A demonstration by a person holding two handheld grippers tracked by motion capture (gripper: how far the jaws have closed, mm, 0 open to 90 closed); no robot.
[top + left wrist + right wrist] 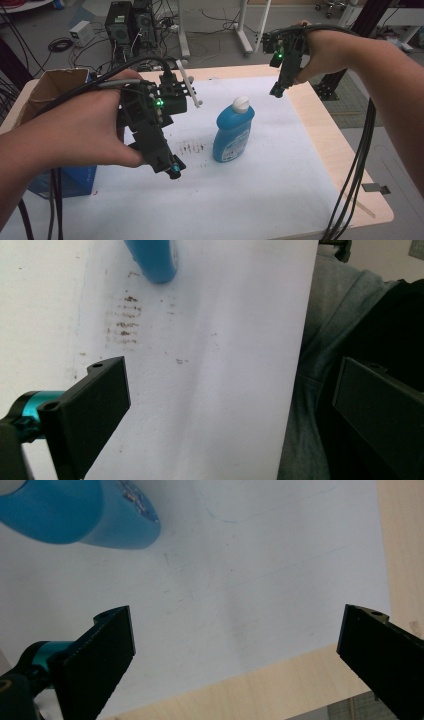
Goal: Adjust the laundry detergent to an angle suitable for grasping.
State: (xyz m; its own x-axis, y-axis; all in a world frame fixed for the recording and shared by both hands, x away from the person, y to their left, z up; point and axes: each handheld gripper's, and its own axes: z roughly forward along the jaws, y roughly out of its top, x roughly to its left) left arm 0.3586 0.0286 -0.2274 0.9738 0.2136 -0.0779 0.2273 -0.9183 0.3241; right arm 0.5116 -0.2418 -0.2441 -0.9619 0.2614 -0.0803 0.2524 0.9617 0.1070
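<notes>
Standing upright mid-worktop, bottle [233, 131]: smooth plastic, probably slippery, fill unclear. Left gripper [172, 167] at its 9 o'clock, right gripper [278, 91] at 1 o'clock; fingers wide apart, empty. Grip flat-sided body below neck.

Both grippers are black, each with a green light and thick black cables. The left gripper [170, 167] has a turquoise fitting by its flat rectangular jaws. The forearms are bare.

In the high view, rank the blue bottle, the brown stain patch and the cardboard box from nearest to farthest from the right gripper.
1. Blue bottle, mid-sheet, below-left of the right gripper.
2. Brown stain patch, just left of the bottle.
3. Cardboard box, far left table edge.
</notes>
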